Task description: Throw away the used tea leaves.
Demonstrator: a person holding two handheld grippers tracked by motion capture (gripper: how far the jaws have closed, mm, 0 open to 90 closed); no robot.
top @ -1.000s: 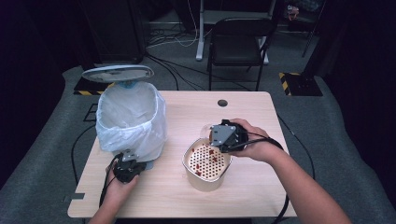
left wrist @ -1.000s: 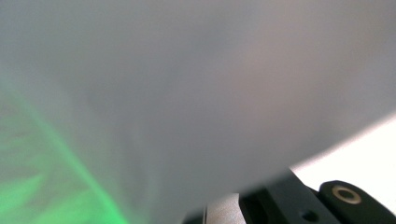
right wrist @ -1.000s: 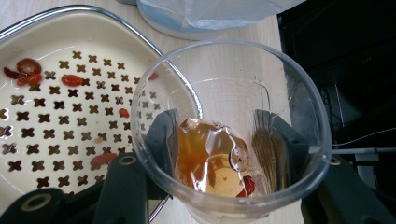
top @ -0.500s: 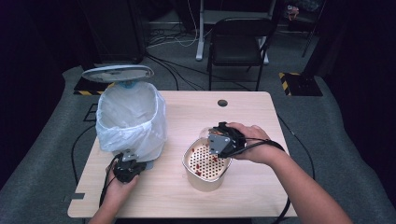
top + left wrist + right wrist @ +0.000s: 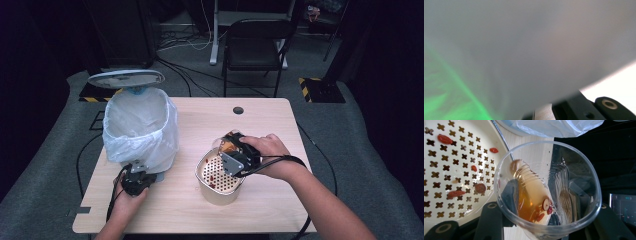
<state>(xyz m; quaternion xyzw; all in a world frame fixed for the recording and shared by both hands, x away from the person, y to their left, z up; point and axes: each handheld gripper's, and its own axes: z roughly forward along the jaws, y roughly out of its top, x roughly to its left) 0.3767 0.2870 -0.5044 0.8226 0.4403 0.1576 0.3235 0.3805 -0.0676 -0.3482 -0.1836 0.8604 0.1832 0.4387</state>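
My right gripper [image 5: 229, 149] is shut on a clear plastic cup [image 5: 228, 143], tipped on its side over a cream perforated strainer [image 5: 201, 172] sitting in a pot. In the right gripper view the cup [image 5: 547, 185] holds amber liquid with red berries and a slice, between the black jaws of the right gripper [image 5: 549, 221]. A few red berries lie in the strainer [image 5: 456, 157]. My left gripper [image 5: 136, 181] rests at the foot of a bin lined with a white bag [image 5: 140, 130], its lid [image 5: 126, 78] raised. The bag [image 5: 524, 50] is a close blur in the left gripper view.
The wooden table [image 5: 280, 200] has a round cable hole [image 5: 238, 110] at its far side. A black chair [image 5: 257, 45] stands behind the table. Cables run over the grey floor on the left and behind.
My right gripper has shifted slightly down and left with the cup, closer over the strainer. The left hand has stayed at the foot of the bin.
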